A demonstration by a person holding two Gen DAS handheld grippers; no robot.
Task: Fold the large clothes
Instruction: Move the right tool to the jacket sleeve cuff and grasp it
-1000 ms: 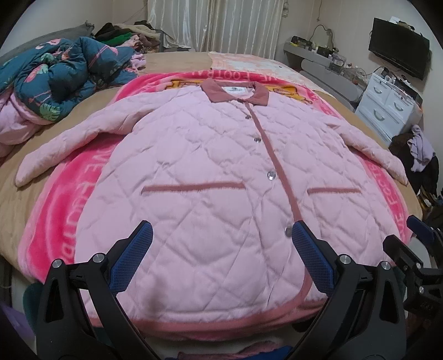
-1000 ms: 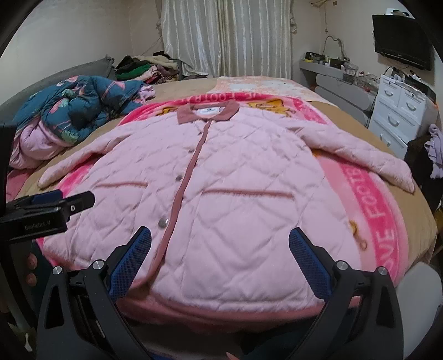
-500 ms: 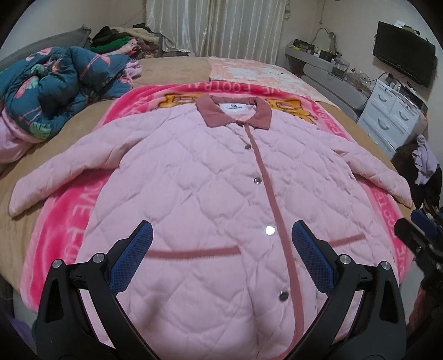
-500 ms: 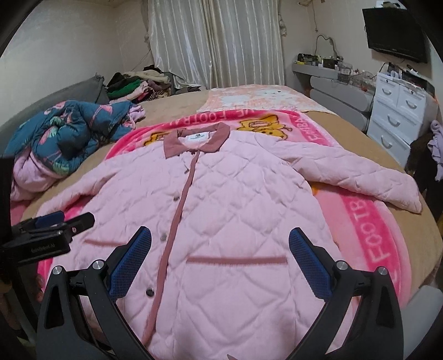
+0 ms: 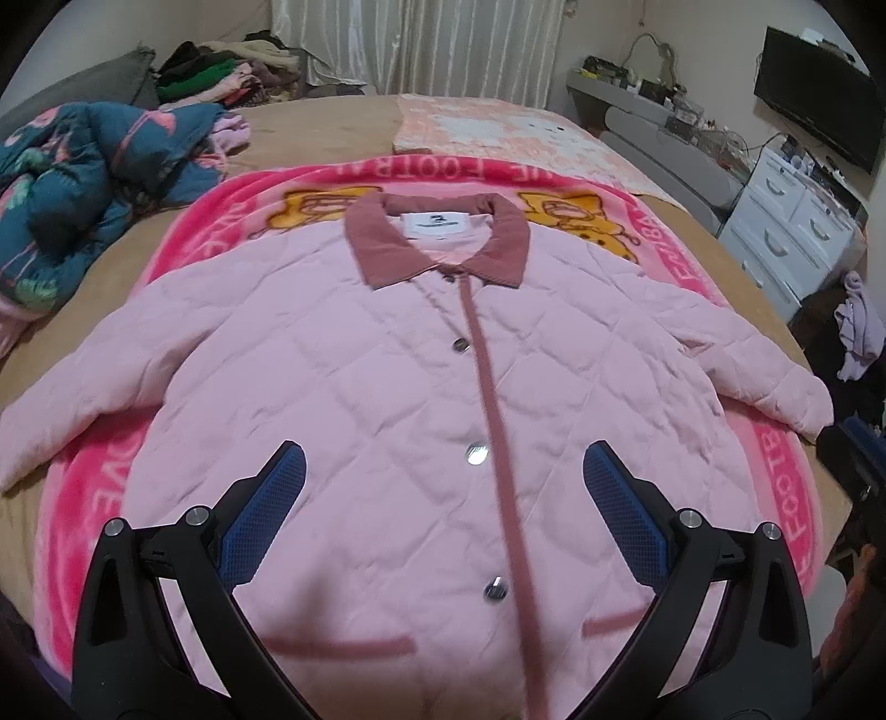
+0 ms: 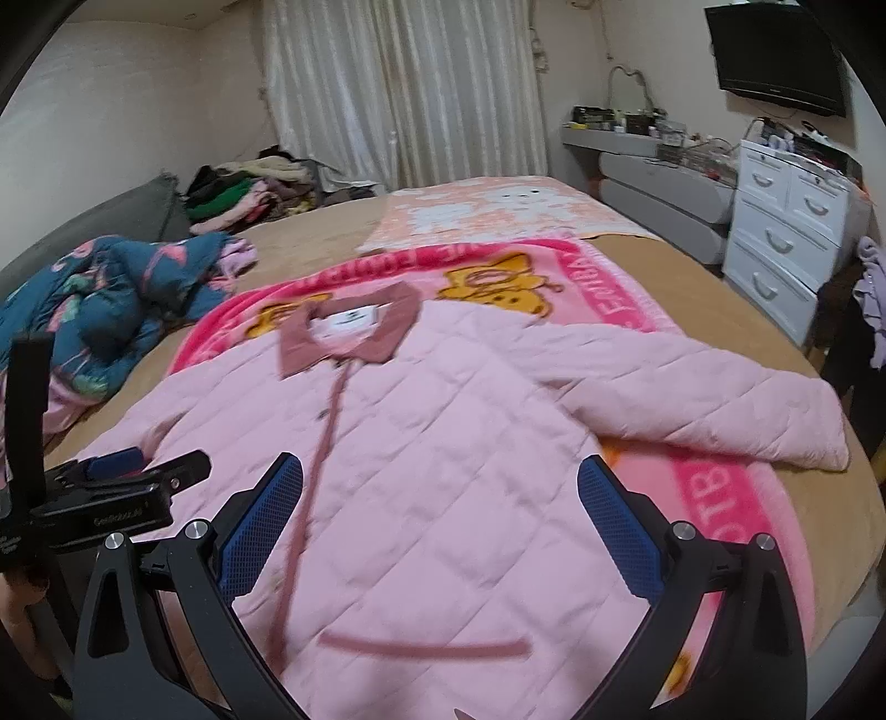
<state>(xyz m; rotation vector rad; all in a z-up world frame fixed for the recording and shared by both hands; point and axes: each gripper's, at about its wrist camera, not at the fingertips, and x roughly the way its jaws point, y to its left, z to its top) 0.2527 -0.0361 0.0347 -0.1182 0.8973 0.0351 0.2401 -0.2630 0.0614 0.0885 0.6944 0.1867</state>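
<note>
Here, a pink quilted jacket [image 5: 354, 399] lies buttoned and flat on a bed [image 5: 326, 127]; the left tool [image 5: 443, 487] and right tool [image 6: 440, 493] hover spread wide, empty.

Left wrist view: low over the jacket [image 5: 387, 387] hem, looking up the bed [image 5: 332, 122] toward the curtains [image 5: 415, 44].
Right wrist view: beside it, angled slightly leftward, close above the cloth.
Shared: collar [image 6: 349, 332], blanket [image 6: 609, 288], curtains, dresser [image 6: 786, 221].

Each claw [image 5: 443, 487] is a black plastic frame with silver screws and blue textured pads [image 5: 266, 515].
</note>
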